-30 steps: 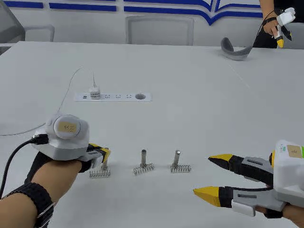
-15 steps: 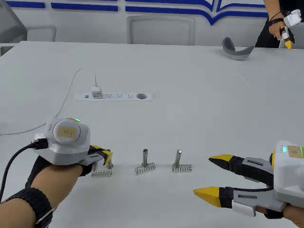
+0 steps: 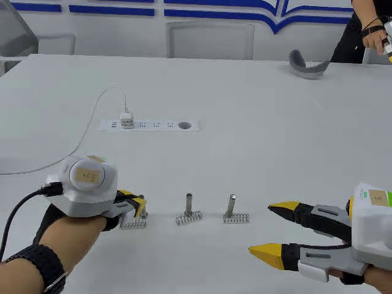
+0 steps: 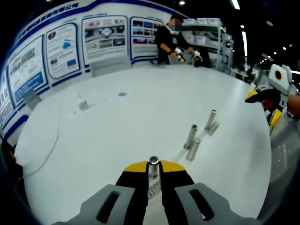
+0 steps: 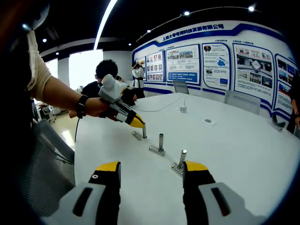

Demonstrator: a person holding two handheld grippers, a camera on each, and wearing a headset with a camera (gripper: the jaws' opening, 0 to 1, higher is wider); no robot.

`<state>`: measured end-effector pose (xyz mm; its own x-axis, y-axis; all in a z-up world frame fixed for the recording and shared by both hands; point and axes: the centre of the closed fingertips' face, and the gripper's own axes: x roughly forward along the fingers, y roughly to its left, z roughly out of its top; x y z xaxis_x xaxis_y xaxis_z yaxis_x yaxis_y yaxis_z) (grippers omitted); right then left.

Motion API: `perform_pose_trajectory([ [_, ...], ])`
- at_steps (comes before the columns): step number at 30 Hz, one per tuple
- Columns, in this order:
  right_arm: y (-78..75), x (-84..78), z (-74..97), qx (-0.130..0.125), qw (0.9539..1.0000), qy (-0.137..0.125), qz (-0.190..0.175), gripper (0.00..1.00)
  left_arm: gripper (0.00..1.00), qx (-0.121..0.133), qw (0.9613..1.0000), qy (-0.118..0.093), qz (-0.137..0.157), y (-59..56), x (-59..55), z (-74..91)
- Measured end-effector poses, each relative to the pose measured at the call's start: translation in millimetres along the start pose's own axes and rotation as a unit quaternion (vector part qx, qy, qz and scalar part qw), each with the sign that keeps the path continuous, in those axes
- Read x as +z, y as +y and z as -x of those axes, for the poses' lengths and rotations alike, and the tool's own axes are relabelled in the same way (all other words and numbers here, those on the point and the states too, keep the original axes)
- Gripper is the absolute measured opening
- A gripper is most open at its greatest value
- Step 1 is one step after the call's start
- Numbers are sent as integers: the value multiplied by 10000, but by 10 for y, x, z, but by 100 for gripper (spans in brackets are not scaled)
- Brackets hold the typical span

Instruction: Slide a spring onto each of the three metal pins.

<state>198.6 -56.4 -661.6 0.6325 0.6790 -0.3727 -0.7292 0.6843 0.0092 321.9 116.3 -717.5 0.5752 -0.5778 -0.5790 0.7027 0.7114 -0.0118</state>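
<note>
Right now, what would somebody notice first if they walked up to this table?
Three metal pins stand in a row near the front of the white table, each with a spring lying at its foot. The left gripper is closed on the left pin, and the right gripper hangs open, yellow-tipped, to the right of the row.

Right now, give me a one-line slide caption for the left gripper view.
Yellow-tipped left gripper clamps the nearest silver metal pin beside a coiled wire spring on the white table.
</note>
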Motion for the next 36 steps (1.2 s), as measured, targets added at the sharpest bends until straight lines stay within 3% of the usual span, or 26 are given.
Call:
perform_pose_trajectory([
  [15, 7, -4, 32, -15, 10000, 1, 14, 54, 15, -67, 9999, -27, -127, 63, -39, 132],
  [23, 30, 5, 17, 9, 10000, 0, 23, 54, 18, -298, 9990, 21, -327, 49, -118, 194],
  [30, 25, 7, 7, 12, 10000, 17, 27, 54, 19, -561, 9963, 141, -635, 53, -221, 189],
  [36, 24, 0, 6, 5, 10000, 29, 20, 54, 20, -817, 9900, 410, -1076, 33, -363, 173],
])
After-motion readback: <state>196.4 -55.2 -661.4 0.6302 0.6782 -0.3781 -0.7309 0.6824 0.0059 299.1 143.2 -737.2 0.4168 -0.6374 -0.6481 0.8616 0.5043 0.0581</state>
